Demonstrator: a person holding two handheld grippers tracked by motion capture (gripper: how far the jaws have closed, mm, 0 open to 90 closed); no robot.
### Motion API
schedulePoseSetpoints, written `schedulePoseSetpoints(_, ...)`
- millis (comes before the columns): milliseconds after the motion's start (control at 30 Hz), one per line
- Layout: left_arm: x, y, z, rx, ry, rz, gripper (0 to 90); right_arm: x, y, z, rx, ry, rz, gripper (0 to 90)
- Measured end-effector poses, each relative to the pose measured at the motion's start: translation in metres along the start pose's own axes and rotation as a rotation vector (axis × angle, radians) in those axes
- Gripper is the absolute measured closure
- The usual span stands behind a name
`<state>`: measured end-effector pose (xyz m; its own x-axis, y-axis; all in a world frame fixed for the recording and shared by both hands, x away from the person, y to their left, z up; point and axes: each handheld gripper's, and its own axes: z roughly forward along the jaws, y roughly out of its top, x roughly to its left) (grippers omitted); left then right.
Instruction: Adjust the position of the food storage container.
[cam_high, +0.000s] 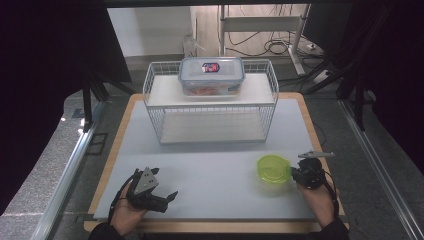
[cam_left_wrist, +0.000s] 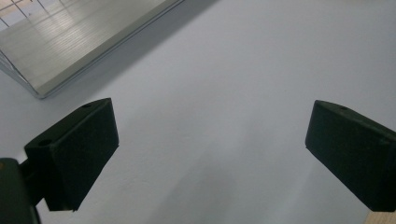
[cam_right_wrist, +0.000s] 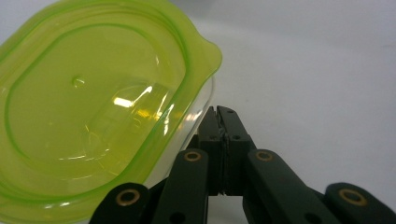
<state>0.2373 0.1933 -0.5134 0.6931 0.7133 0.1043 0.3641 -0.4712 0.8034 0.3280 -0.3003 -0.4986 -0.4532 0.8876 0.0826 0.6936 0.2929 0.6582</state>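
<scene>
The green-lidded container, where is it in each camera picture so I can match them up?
High view: green-lidded container lower right, beside the right gripper.
Left gripper view: not in it.
Right gripper view: container at left, against the shut jaws.
Shared landmark: the grey mat.

Round clear container with yellow-green lid (cam_high: 273, 169), lidded, upright, table's near right
</scene>
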Motion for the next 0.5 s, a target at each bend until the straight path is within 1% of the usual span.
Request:
schedulePoseSetpoints(67, 0.0, 0.0, 0.0, 0.003, -0.001, 0.003, 2.5, -0.002, -0.002, 0.004, 0.009, 0.026, 0.018, 89.6)
schedulePoseSetpoints(167, 0.0, 0.0, 0.001, 0.007, -0.001, 0.009, 2.6, -0.001, -0.002, 0.009, 0.019, 0.062, 0.012, 89.7)
schedulePoseSetpoints(267, 0.0, 0.0, 0.001, 0.008, 0.0, 0.01, 2.6, 0.002, 0.0, 0.012, 0.019, 0.075, 0.008, 89.7)
schedulePoseSetpoints(367, -0.001, 0.0, 0.001, 0.006, 0.001, 0.008, 2.6, 0.004, 0.002, 0.017, 0.018, 0.102, 0.01, 89.7)
schedulePoseSetpoints(400, -0.001, 0.0, 0.001, 0.007, 0.001, 0.008, 2.6, 0.004, 0.003, 0.018, 0.024, 0.113, 0.02, 89.7)
schedulePoseSetpoints(500, -0.001, 0.0, 0.001, 0.008, 0.001, 0.009, 2.6, 0.006, 0.005, 0.023, 0.023, 0.131, 0.027, 89.7)
